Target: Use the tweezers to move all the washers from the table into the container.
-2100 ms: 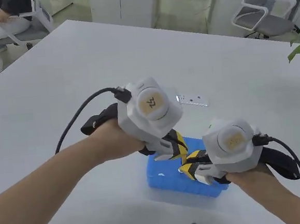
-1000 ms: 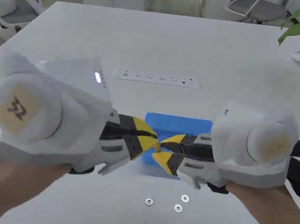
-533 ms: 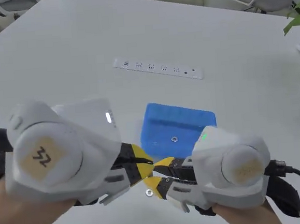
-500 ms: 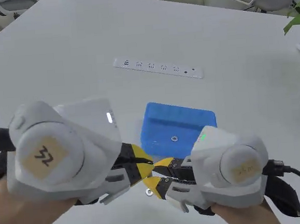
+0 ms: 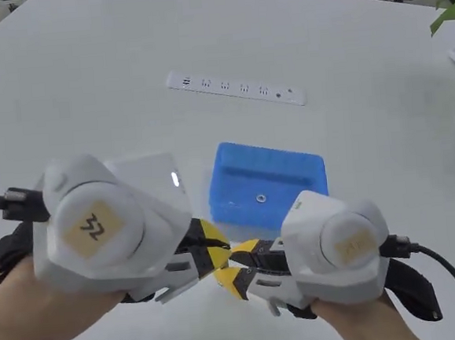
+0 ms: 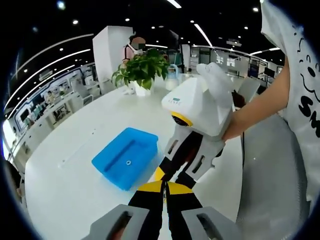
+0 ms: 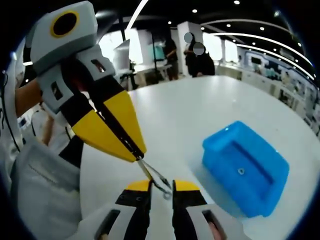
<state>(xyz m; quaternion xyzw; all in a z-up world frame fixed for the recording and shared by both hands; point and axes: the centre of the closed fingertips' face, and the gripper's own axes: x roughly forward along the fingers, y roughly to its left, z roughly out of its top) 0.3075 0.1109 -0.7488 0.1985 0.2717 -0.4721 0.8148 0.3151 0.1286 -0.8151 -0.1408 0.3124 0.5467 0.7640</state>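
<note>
- White table – the broad surface that everything rests on.
- Left gripper: its black jaws with yellow tips are pressed together, clamped on the upper end of the tweezers. In the head view its white body sits low on the left, with the jaws pointing inward toward the other gripper.
- Right gripper: its yellow-tipped jaws stand a narrow gap apart, facing the left gripper's, nearly tip to tip. The tweezers' tip end lies in that gap – whether the pads actually press on it I cannot tell.
- Blue container: a shallow rectangular tray, upright on the table just beyond the two grippers.
- Power strip: white, lying flat on the table beyond the container and apart from it.
- Tweezers: thin and metallic, slanting from between the left gripper's jaws down toward the right gripper's tips.
- Washer: a small ring lying on the container's floor, near the middle.
</note>
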